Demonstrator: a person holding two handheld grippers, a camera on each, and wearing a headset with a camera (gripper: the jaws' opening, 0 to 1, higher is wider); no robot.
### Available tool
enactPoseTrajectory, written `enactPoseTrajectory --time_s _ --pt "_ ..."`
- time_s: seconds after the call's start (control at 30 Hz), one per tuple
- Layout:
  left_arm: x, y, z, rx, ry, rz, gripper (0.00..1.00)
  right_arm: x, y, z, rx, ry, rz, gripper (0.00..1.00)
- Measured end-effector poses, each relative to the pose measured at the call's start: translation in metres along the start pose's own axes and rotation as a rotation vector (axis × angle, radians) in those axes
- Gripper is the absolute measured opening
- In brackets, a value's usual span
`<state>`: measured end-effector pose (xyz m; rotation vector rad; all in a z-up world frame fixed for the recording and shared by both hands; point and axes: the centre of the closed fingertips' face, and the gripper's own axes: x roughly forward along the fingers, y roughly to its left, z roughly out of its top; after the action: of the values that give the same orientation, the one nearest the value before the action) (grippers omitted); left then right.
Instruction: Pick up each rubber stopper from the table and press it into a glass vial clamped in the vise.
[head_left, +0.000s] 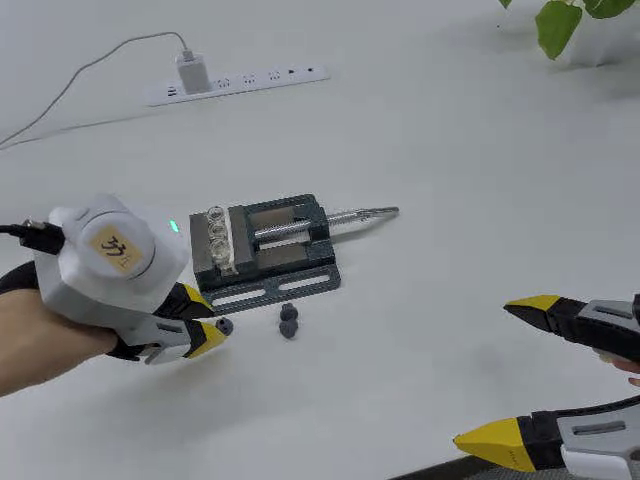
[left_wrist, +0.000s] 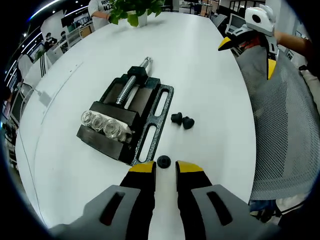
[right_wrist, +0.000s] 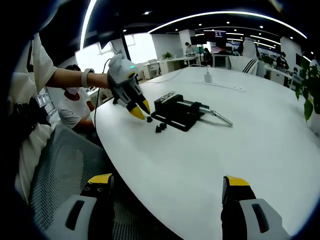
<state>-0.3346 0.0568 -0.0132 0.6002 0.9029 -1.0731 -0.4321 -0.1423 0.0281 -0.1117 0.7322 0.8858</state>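
Three glass vials (left_wrist: 100, 123) stand upright in a row, mouths open, clamped in the black bench vise (left_wrist: 105, 141) on the white table (head_left: 430, 150). One rubber stopper (left_wrist: 163, 161) lies on the table just beside the vise base, directly ahead of the left gripper (left_wrist: 164, 170). That gripper's jaws are parted by a narrow gap and hold nothing; the stopper sits at the mouth of the gap, not yet inside it. Two further stoppers (head_left: 288, 328) lie close together a little beyond, near the vise's slotted foot. The right gripper (head_left: 508, 372) hovers well apart to the right, jaws spread wide and empty. Assessment: the step in hand is the pickup of the nearest stopper. Recommendation: advance the left gripper until the stopper is centred between the pads. Keep the tips low to the table and close squarely across its body so that it neither rolls nor squirts out. Which end of the stopper faces up cannot be told, so its orientation should be checked before it is carried to a vial mouth.
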Motion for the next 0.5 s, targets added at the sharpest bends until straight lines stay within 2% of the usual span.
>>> enactPoseTrajectory --time_s 0.23,0.5 --pt "0.0064 0.0029 0.0013 0.015 0.027 -0.005 0.05 -0.0029 -0.0017 -0.0007 0.009 -0.002 -0.005 0.87" --pt "0.0094 0.0048 -0.0027 0.033 0.056 -0.01 0.06 -0.0042 -0.0052 -0.002 0.014 -0.007 -0.008 0.86"
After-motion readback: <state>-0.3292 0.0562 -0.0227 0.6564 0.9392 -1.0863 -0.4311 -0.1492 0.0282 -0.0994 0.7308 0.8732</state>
